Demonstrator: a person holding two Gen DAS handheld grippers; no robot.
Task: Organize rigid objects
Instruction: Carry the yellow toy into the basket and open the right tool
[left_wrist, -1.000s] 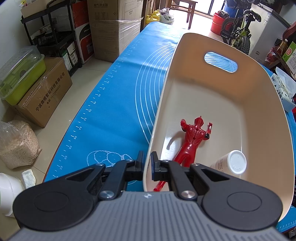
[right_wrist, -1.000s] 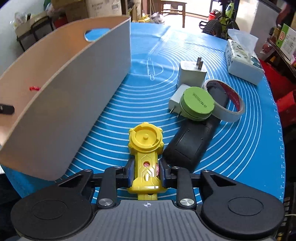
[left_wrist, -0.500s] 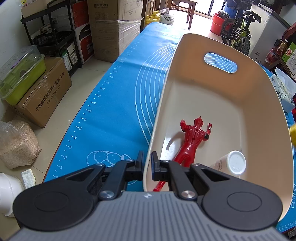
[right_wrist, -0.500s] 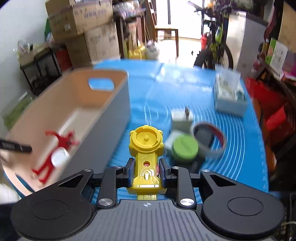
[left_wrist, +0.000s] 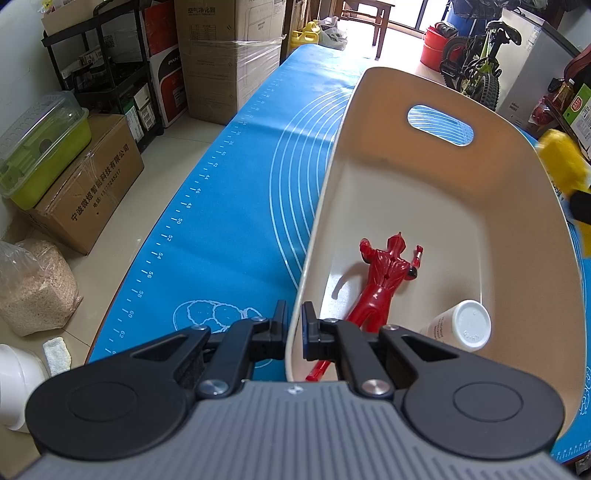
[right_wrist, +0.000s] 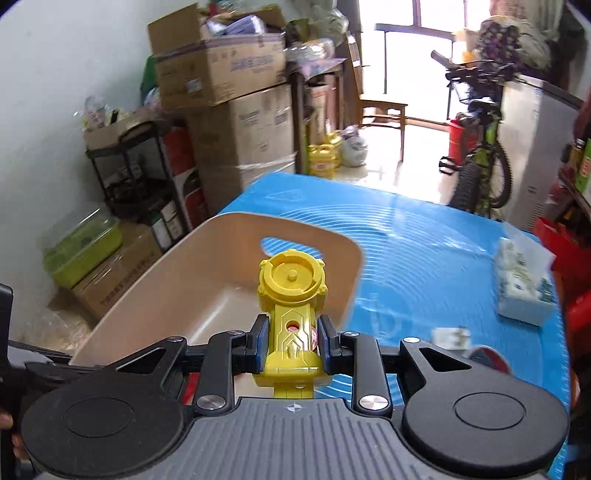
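My left gripper (left_wrist: 294, 325) is shut on the near rim of the beige bin (left_wrist: 517, 192), one finger outside and one inside. In the bin lie a red toy figure (left_wrist: 384, 280) and a white bottle (left_wrist: 465, 325). My right gripper (right_wrist: 291, 336) is shut on a yellow toy launcher (right_wrist: 291, 295) and holds it high above the bin (right_wrist: 177, 280). The launcher also shows blurred at the right edge of the left wrist view (left_wrist: 561, 162).
The bin stands on a blue mat (left_wrist: 229, 206) with the table's left edge close by. On the mat to the right lie a tissue pack (right_wrist: 524, 288), a white charger (right_wrist: 450, 336) and a tape roll (right_wrist: 487, 358). Boxes and shelves (right_wrist: 229, 110) stand beyond.
My right gripper has lifted the yellow launcher off the mat and carried it up and left over the bin. My left gripper has kept its hold on the bin rim.
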